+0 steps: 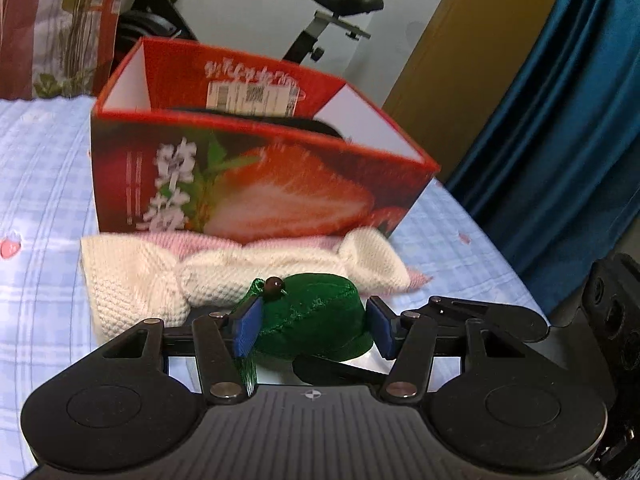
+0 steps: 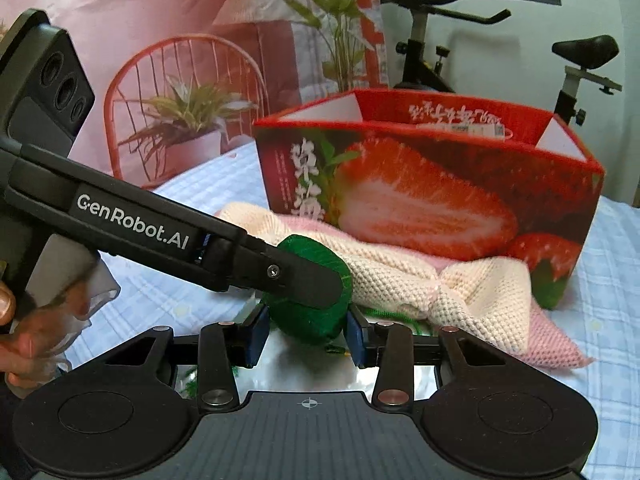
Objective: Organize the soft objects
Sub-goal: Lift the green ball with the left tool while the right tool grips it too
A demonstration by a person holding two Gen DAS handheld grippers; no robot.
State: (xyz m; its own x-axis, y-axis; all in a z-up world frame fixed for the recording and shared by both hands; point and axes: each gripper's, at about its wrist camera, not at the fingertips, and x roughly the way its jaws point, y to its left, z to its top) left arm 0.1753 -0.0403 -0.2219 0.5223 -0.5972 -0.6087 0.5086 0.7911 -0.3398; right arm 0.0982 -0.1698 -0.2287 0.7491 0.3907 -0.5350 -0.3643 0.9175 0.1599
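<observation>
A small green velvet hat (image 1: 316, 312) with a brown bead on top sits between the blue pads of my left gripper (image 1: 314, 326), which is shut on it. In the right wrist view the left gripper's black finger (image 2: 296, 276) lies across the hat (image 2: 308, 320). My right gripper (image 2: 308, 338) has its pads against the hat's lower sides, shut on it too. One finger (image 1: 332, 372) of the right gripper shows under the hat. Behind the hat lie a cream knitted piece (image 1: 136, 280) (image 2: 480, 292) and a pink one (image 1: 216, 240) (image 2: 556, 340). The open red strawberry box (image 1: 260, 184) (image 2: 432, 200) stands behind them, with something dark inside.
Everything rests on a bed with a light blue checked sheet (image 1: 40, 200). An exercise bike (image 1: 340, 4) stands behind the box and a blue curtain (image 1: 560, 120) hangs at the right. A printed backdrop (image 2: 160, 40) covers the left wall. A person's hand (image 2: 24, 340) holds the left gripper.
</observation>
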